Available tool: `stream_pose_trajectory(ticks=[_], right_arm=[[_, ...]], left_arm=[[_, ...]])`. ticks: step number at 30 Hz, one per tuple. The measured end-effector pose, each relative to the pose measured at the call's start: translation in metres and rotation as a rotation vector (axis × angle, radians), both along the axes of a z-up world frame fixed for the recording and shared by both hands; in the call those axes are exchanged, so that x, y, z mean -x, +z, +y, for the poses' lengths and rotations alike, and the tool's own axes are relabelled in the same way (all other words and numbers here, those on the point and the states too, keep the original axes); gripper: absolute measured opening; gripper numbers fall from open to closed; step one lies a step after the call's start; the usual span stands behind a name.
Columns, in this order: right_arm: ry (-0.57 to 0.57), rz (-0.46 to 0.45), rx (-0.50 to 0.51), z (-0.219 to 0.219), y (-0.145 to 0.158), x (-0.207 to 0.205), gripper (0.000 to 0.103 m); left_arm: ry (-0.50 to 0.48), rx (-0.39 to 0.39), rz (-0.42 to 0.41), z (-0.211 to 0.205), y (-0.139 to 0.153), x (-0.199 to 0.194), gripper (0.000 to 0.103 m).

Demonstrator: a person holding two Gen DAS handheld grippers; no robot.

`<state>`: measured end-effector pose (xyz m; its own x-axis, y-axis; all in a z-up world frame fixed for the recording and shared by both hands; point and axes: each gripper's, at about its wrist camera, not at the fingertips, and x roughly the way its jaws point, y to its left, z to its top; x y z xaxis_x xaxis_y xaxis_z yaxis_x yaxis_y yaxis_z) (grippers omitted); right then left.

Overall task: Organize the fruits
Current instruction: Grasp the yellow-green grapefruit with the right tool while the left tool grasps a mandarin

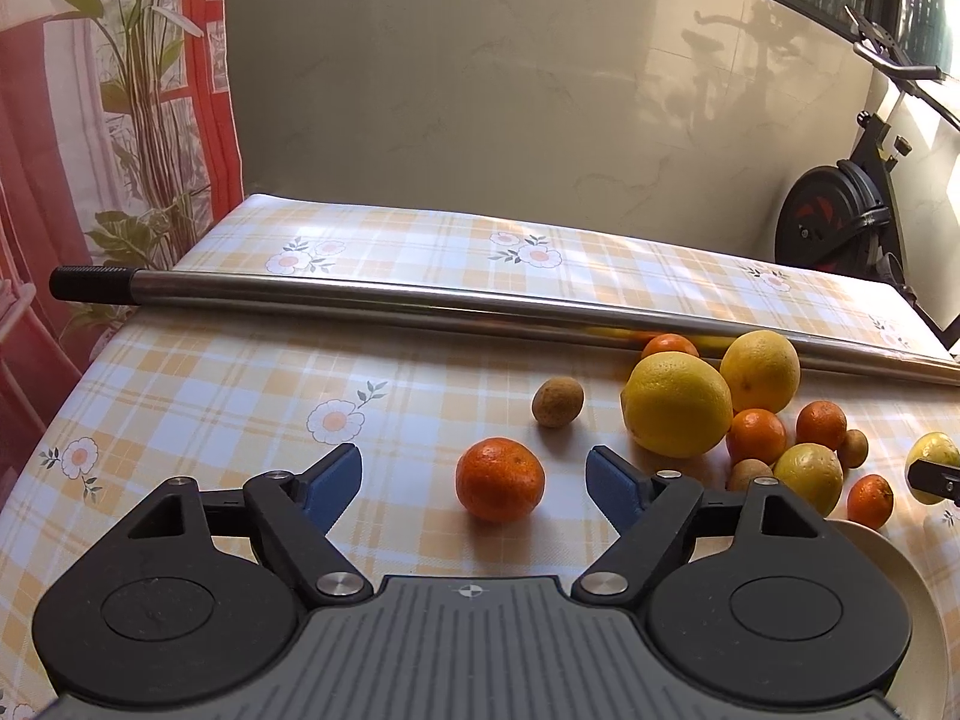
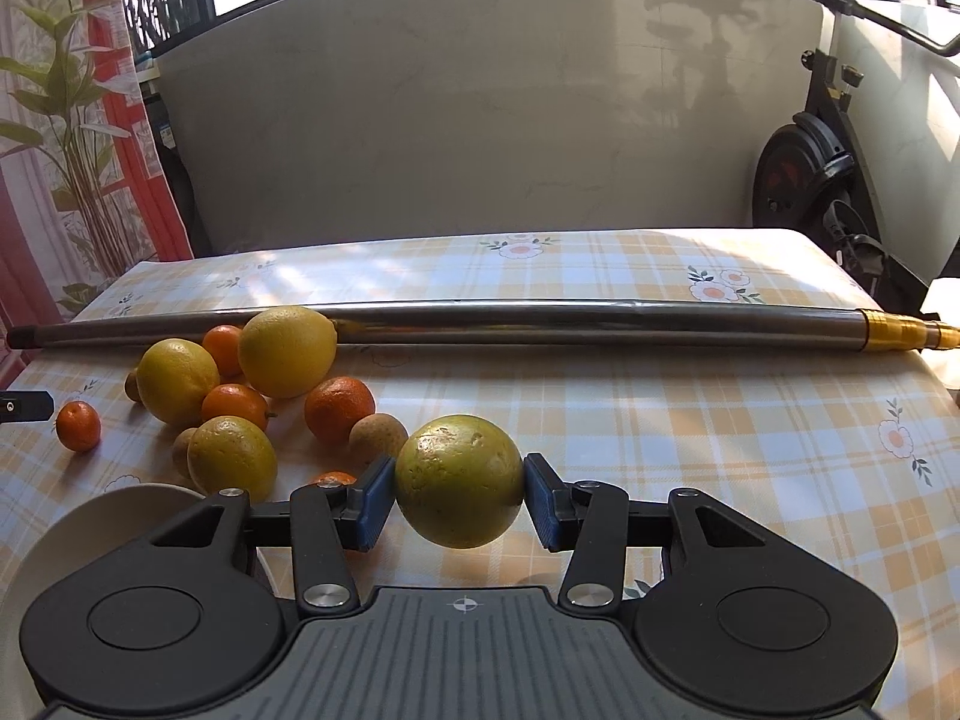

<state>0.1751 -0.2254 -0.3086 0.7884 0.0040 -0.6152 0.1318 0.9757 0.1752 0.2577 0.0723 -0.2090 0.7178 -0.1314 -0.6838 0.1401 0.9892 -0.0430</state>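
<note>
Fruit cluster (image 1: 750, 420) crowds plate (image 1: 894, 564); metal pole (image 1: 420, 300) bars far side.

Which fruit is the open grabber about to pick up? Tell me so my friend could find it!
Find the long metal pole lying across the checked tablecloth. In front of it sits a pile of yellow and orange fruit; look left of that pile. There, alone between the blue pads of the open left gripper, sits one small orange tangerine, touching no other fruit.
</note>
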Motion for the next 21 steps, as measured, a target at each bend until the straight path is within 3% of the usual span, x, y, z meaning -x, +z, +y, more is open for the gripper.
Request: stream_pose_trajectory(ticks=[8,14,21], right_arm=[[0.001,-0.006,0.01,0.004,0.003,0.005,0.043],[0.006,-0.011,0.008,0.007,0.004,0.008,0.043],[0.013,-0.009,-0.003,0.01,0.002,0.012,0.043]], left_arm=[[0.008,0.053,0.031,-0.008,-0.017,-0.019,0.076],[-0.029,0.012,0.05,-0.016,-0.031,-0.025,0.069],[0.011,0.022,0.045,-0.009,-0.039,-0.022,0.042]])
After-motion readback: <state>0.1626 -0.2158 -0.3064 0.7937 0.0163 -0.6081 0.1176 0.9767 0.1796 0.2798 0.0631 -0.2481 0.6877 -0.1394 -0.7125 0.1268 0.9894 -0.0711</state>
